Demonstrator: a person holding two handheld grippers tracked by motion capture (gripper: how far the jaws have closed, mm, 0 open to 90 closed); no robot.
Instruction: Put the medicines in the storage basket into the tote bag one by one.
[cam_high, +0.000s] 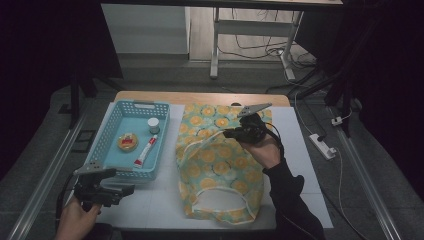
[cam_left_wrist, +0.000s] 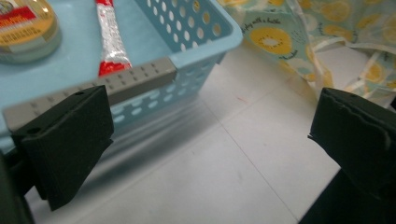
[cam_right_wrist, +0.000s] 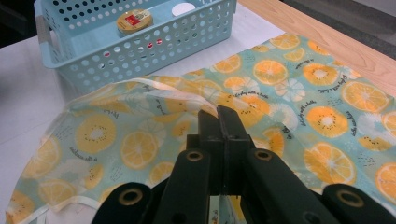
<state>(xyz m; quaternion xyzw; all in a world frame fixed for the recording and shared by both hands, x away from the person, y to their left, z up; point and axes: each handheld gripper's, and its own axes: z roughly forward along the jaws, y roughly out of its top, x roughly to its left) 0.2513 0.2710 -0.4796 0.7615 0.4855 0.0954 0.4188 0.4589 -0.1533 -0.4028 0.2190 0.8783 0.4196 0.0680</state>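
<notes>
While the left gripper (cam_high: 122, 190) waits near left with jaws apart, the right gripper (cam_high: 231, 133) is clamped on the fruit-print bag's (cam_high: 220, 165) handle (mouth lifted), yet tube (cam_high: 145, 151), tin (cam_high: 127, 142) and jar (cam_high: 153, 125) lie unpacked in the far-left basket (cam_high: 111, 125).

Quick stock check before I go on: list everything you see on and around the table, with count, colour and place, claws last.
basket: one, light blue, perforated, left part of the table.
round tin: one, yellow lid, in the basket.
tube: one, red and white, in the basket beside the tin.
small jar: one, white lid, at the basket's far end.
bag: one, teal with orange citrus print, cream handles, centre of the table.
mat: one, white, covering the table.
power strip: one, white, on the floor to the right.
left claw: black, open, near the basket's near corner.
right claw: black, shut on the bag's handle, lifting it.
</notes>
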